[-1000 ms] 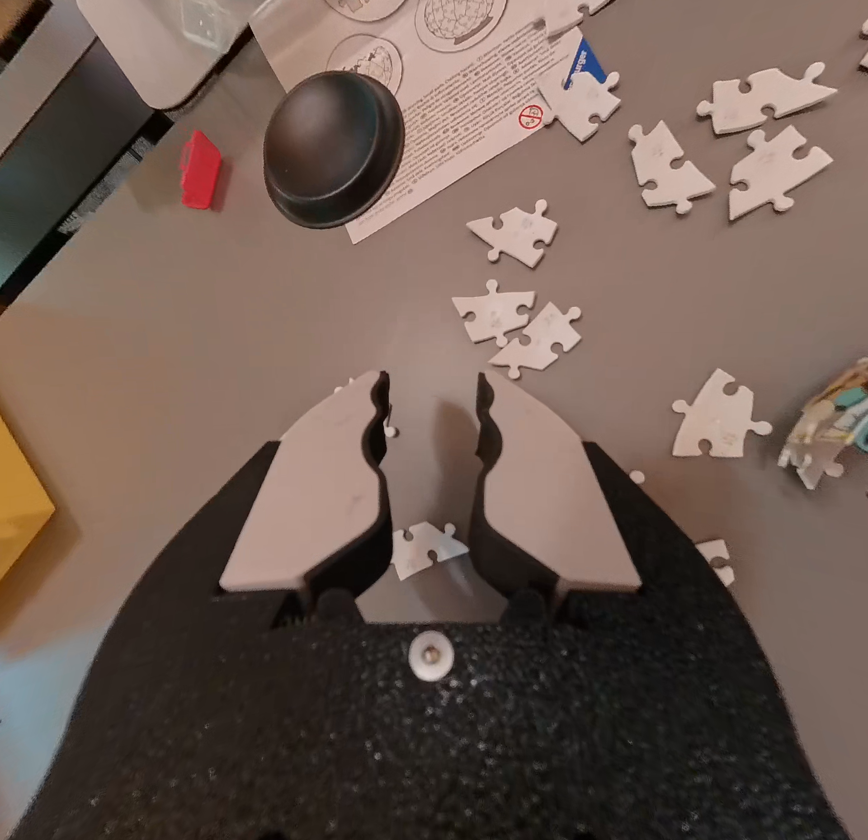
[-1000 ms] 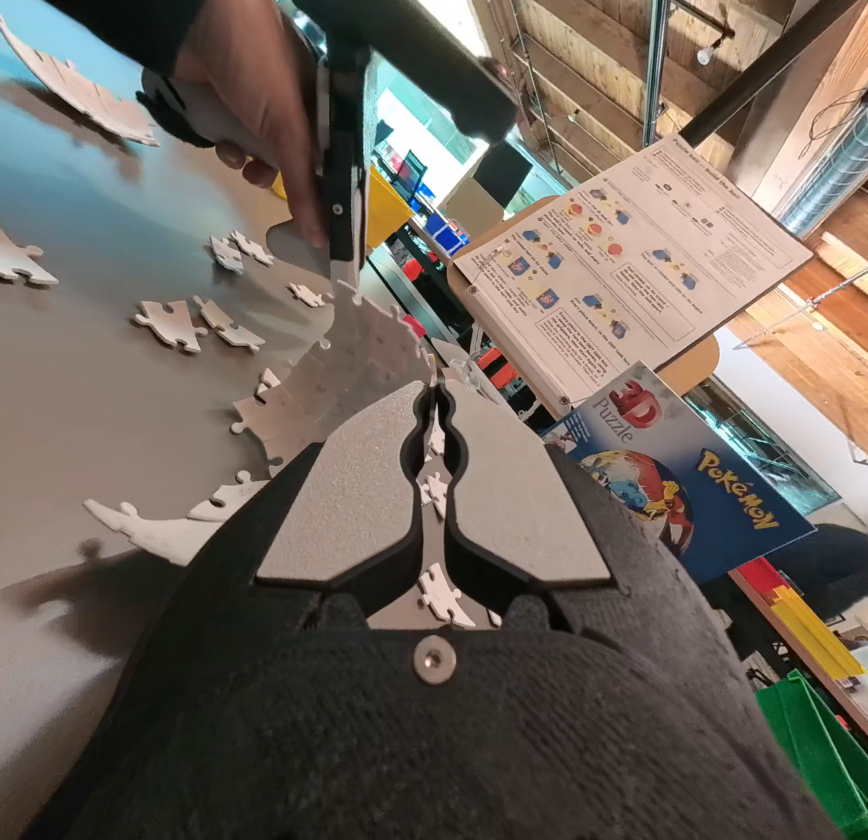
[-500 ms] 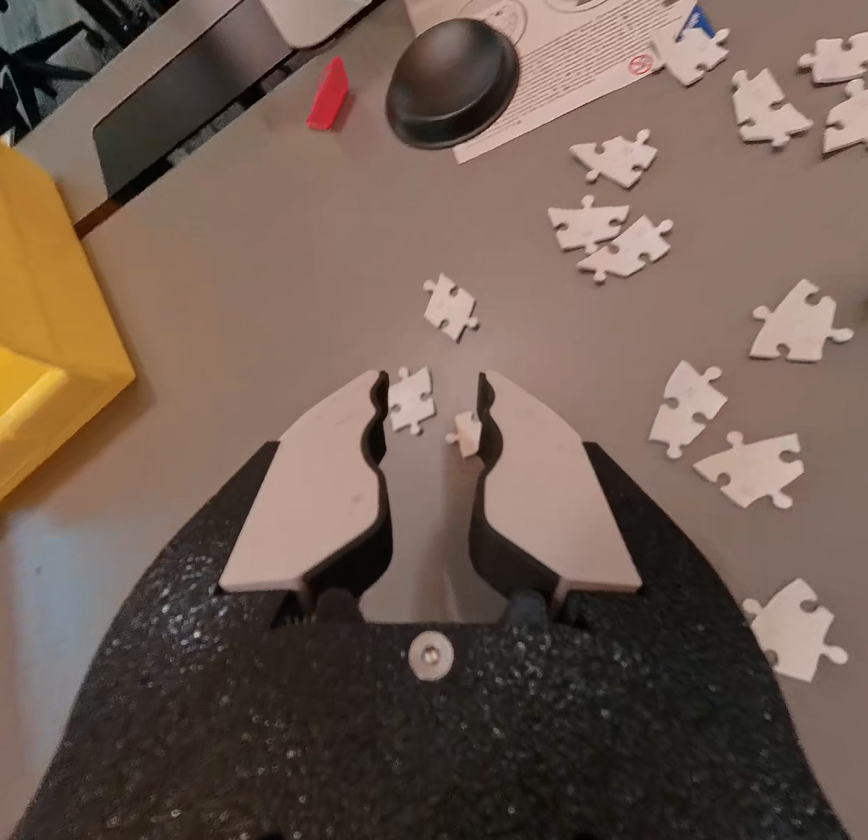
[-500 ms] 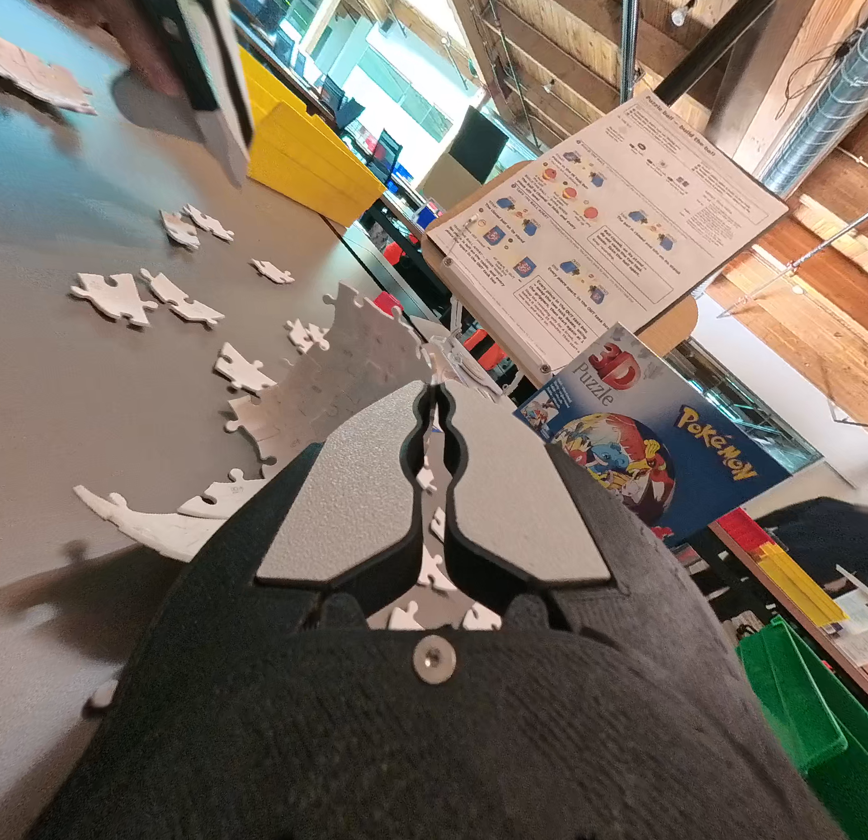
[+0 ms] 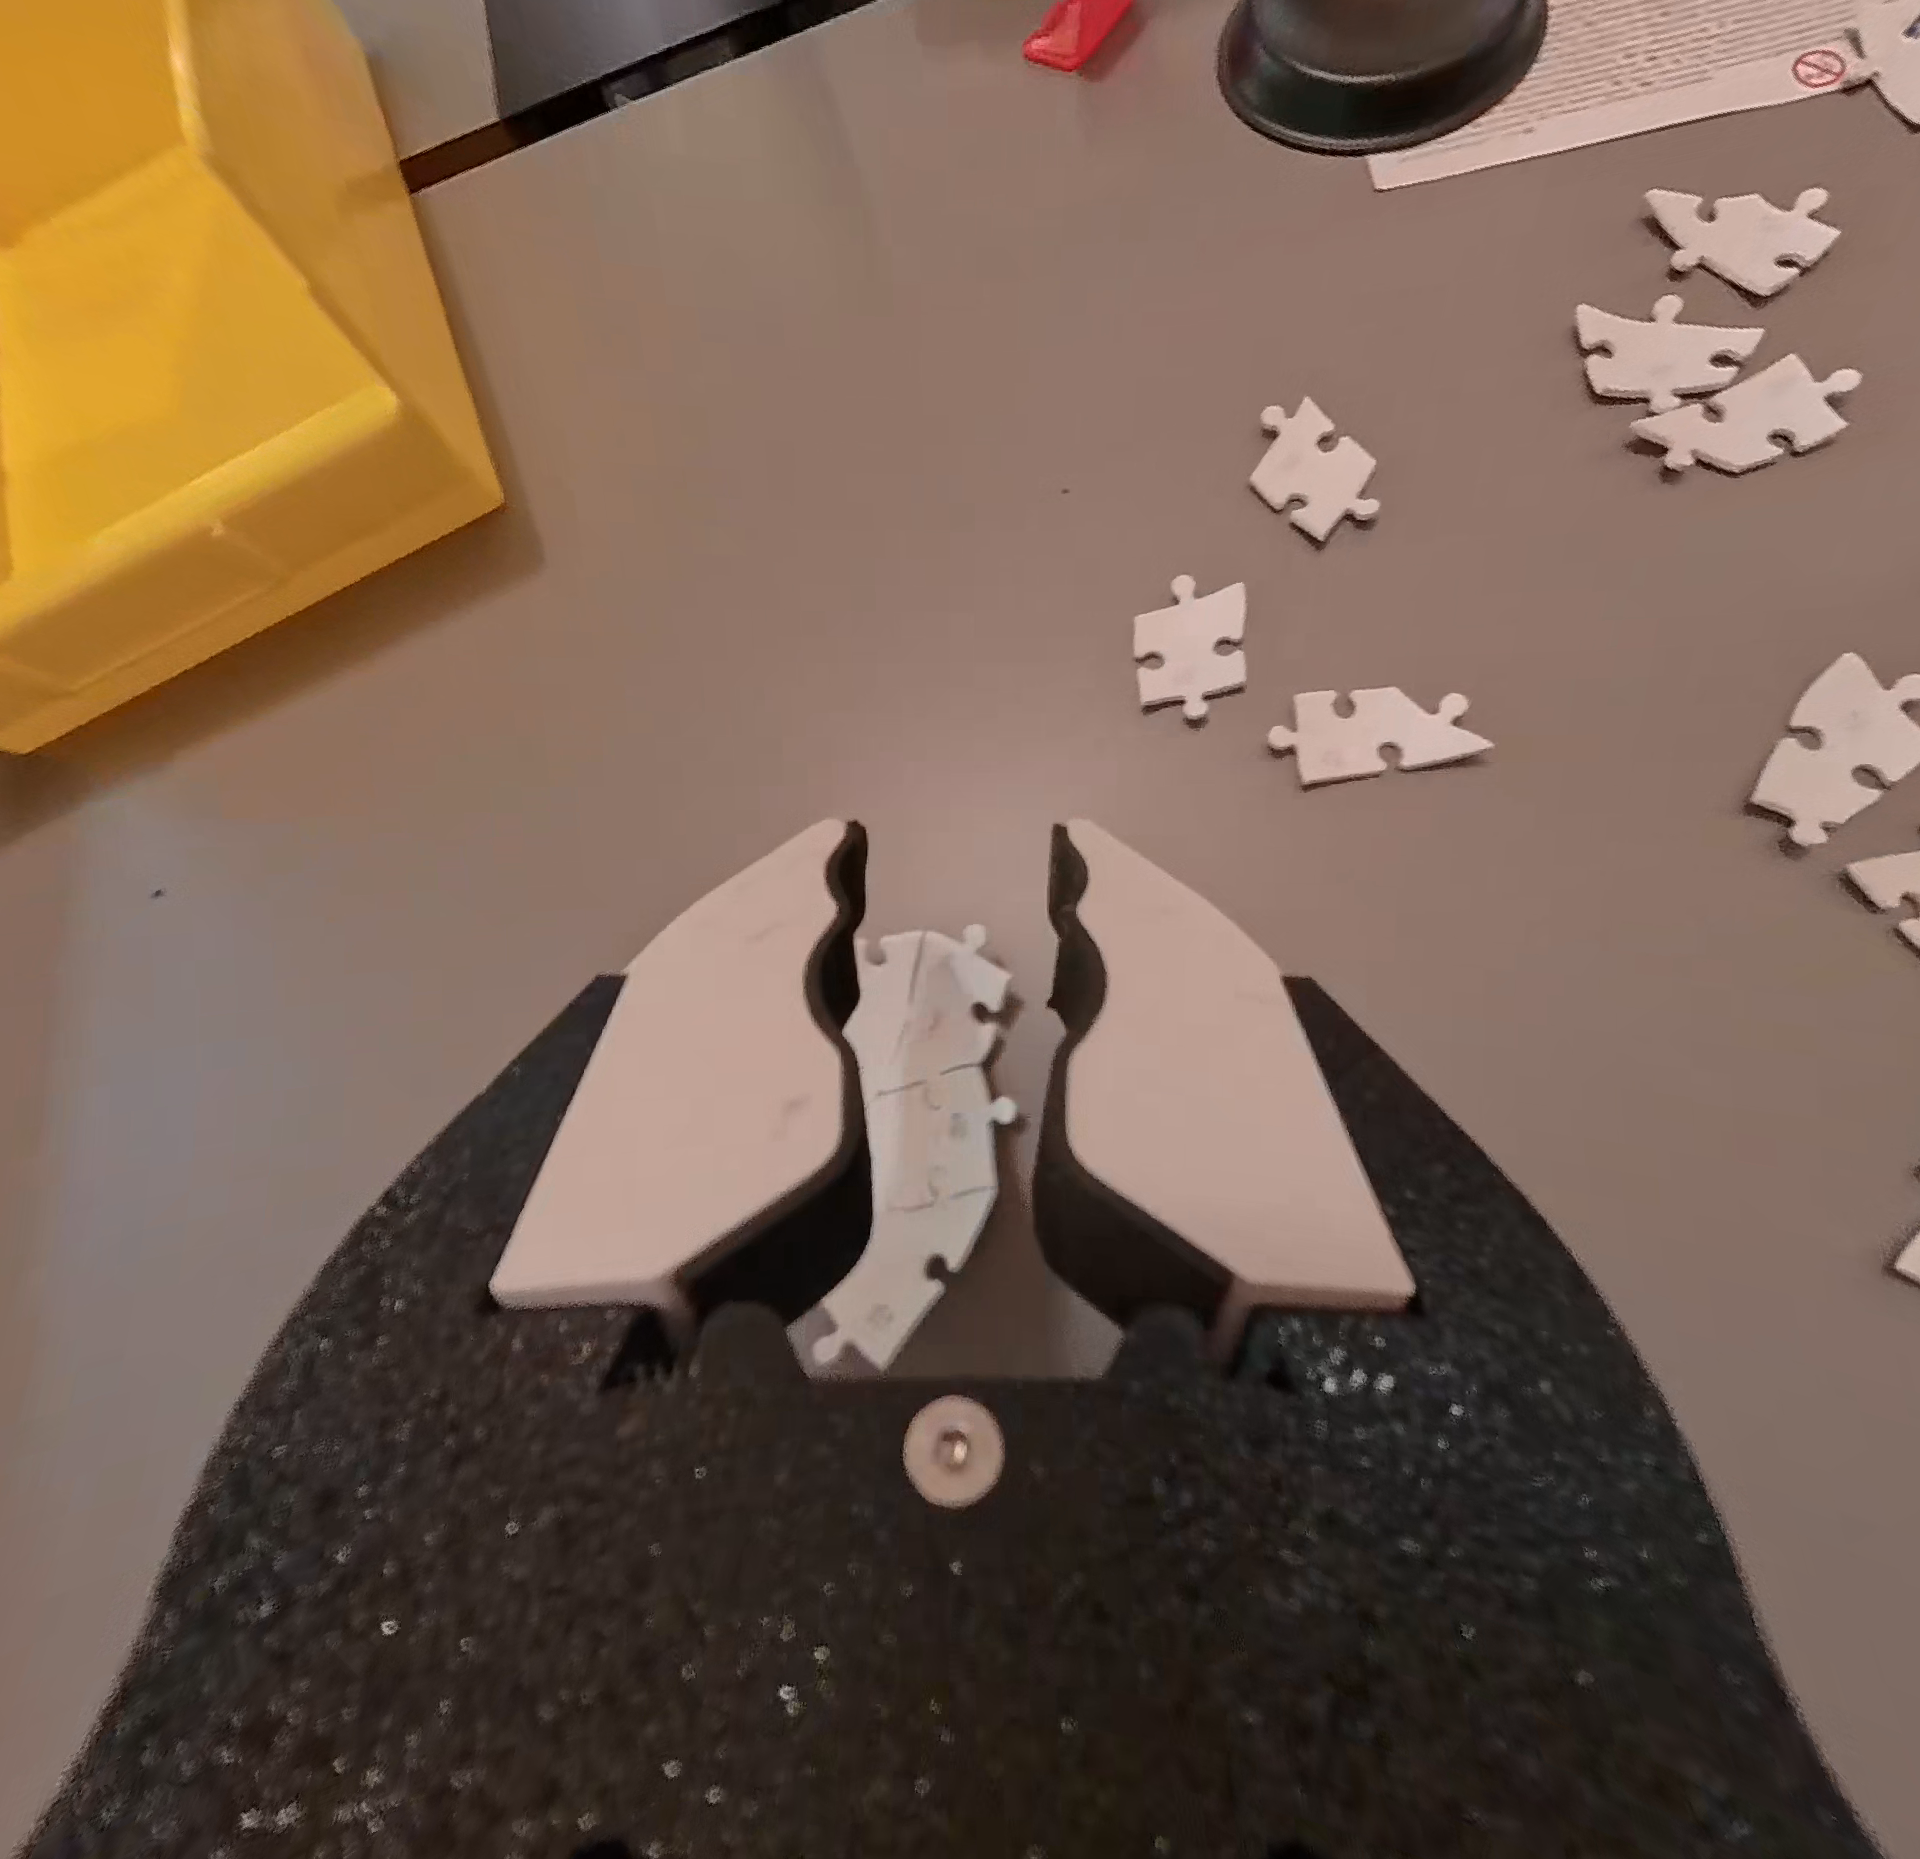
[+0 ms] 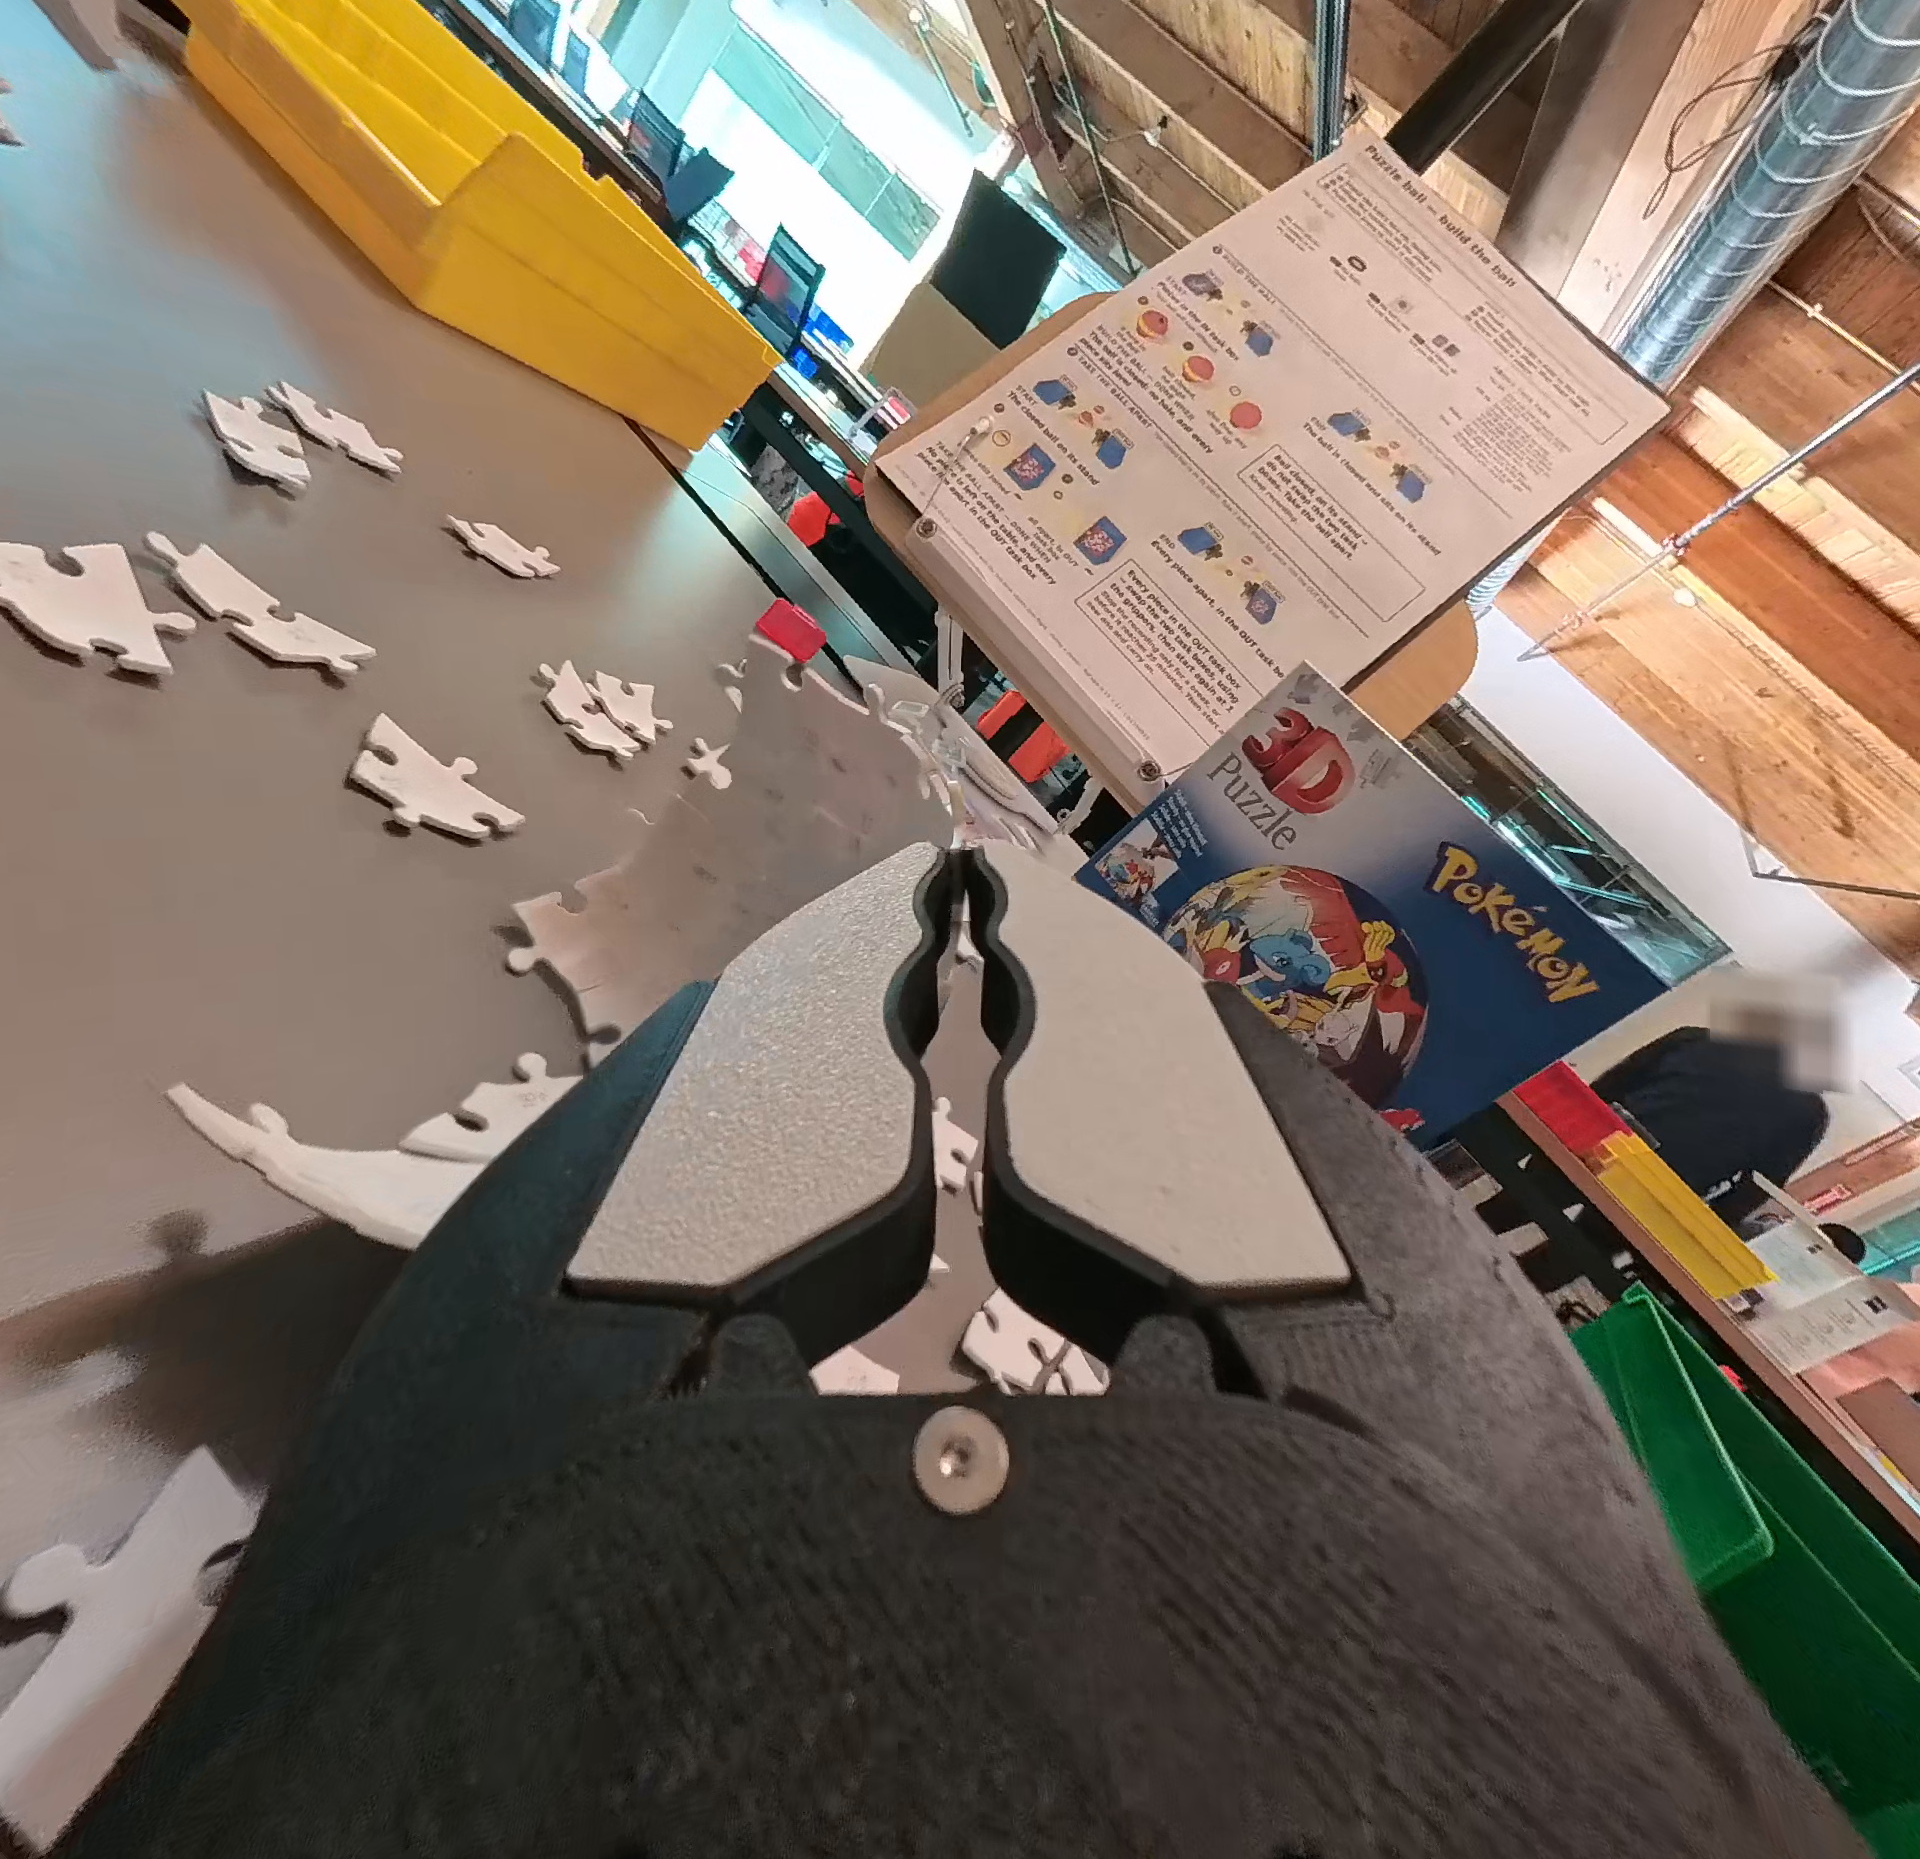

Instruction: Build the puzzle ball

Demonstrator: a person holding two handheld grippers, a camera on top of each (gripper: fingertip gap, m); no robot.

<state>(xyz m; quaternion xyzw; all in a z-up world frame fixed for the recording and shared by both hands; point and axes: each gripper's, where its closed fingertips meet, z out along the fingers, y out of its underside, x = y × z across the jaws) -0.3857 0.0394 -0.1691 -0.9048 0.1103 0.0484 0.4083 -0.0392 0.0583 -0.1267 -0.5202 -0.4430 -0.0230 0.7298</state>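
Observation:
My left gripper is open and empty, low over the grey table. A curved strip of joined white puzzle pieces lies on the table between its fingers, closer to the left finger. Loose white pieces lie to its right. My right gripper is shut on the edge of a curved, part-built ball section, held tilted above the table. More loose pieces lie to the left of it. A black dome stand sits at the far right.
A yellow bin stands at the left, also in the right wrist view. A small red block and a paper sheet lie at the far edge. The puzzle box, an instruction board and a green bin stand beyond. There is about 35 cm between the tips of the two grippers.
My left gripper has moved left, away from the ball section towards the yellow bin, and now has the joined strip between its fingers. It has left the right wrist view. The right gripper keeps its hold.

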